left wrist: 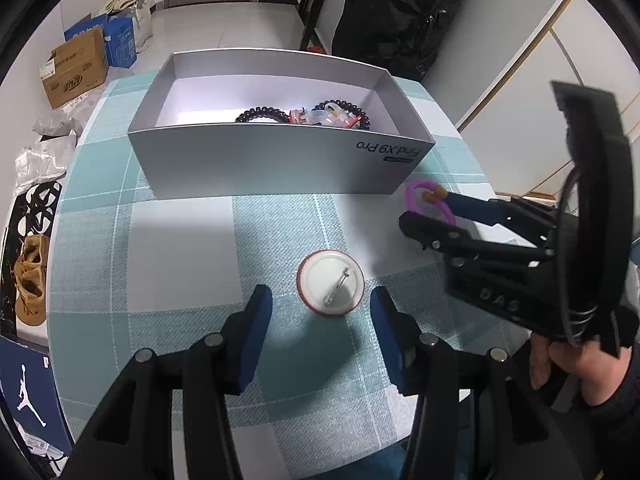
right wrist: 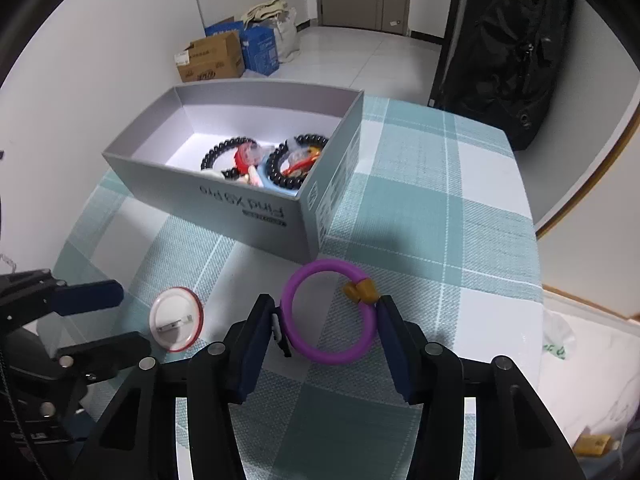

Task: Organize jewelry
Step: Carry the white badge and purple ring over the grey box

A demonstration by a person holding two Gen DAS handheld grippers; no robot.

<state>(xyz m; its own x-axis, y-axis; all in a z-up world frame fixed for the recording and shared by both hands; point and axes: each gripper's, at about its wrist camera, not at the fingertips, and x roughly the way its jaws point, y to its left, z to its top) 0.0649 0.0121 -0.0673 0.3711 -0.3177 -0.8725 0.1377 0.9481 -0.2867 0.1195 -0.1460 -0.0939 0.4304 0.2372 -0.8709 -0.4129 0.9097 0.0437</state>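
A white pin badge (left wrist: pixel 331 283) with a red rim lies back up on the checked tablecloth. My left gripper (left wrist: pixel 320 308) stands open around it, with a gap on each side; from the right wrist view the left gripper (right wrist: pixel 134 320) sits beside the badge (right wrist: pixel 176 320). A purple ring bracelet (right wrist: pixel 328 316) with two amber beads rests on the cloth by the box's corner. My right gripper (right wrist: pixel 324 316) is shut on it, pads against both sides; the left wrist view shows the bracelet (left wrist: pixel 416 196) in the right gripper (left wrist: pixel 426 208). The grey open box (left wrist: pixel 280 160) holds black bead bracelets (right wrist: pixel 288 160) and small colourful pieces.
The box (right wrist: pixel 240 204) stands at the table's far side. On the floor beyond are cardboard boxes (right wrist: pixel 212 60) and a blue carton. A black bag (right wrist: pixel 508 52) leans at the right. Shoes (left wrist: pixel 32 276) and packets lie off the table's left edge.
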